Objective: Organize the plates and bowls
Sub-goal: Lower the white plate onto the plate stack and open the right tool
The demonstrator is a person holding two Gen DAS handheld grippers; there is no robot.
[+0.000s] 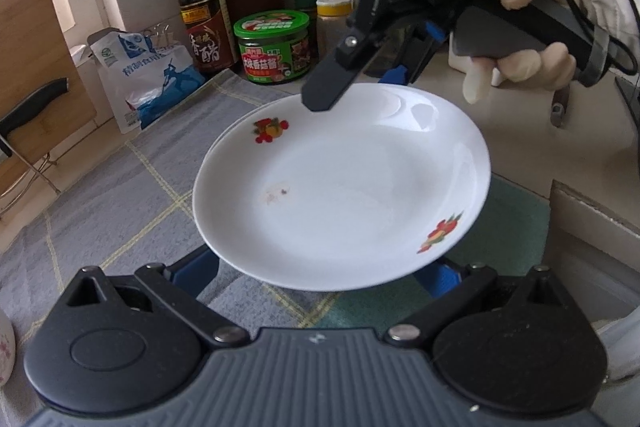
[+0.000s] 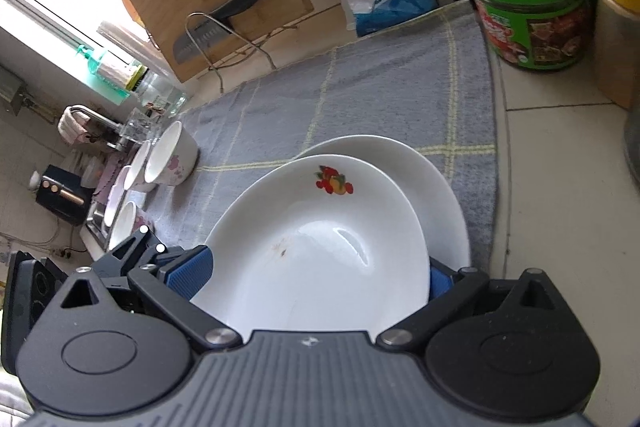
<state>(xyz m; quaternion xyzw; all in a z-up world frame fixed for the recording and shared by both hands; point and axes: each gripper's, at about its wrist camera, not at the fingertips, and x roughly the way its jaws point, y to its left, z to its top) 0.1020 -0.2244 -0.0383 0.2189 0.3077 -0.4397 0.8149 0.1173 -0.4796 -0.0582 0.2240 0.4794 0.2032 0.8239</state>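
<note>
Right wrist view: you have the fruit-printed plate (image 2: 316, 251) lifted and tilted over a plain white plate (image 2: 432, 183) that lies on the grey checked cloth (image 2: 360, 83).
Done so far: hard to judge; the flowered bowls (image 2: 172, 159) stand in a row at the cloth's far edge by the sink, and whether that is their final place you cannot tell.
Left to do: by the look of it, set the printed plate onto the plain one, then deal with the bowls.
Right tool (image 1: 360, 83): clenched on the plate's rim, one finger above the rim and one below it in the left wrist view.
Left tool (image 1: 320, 275): its blue pads flank the near rim from beneath; whether they grip or merely sit beside it you cannot tell.
Plate against tools: held off the surface, between the two tools.
Stain: a small brown mark (image 1: 280, 191) sits in the plate's well.
</note>
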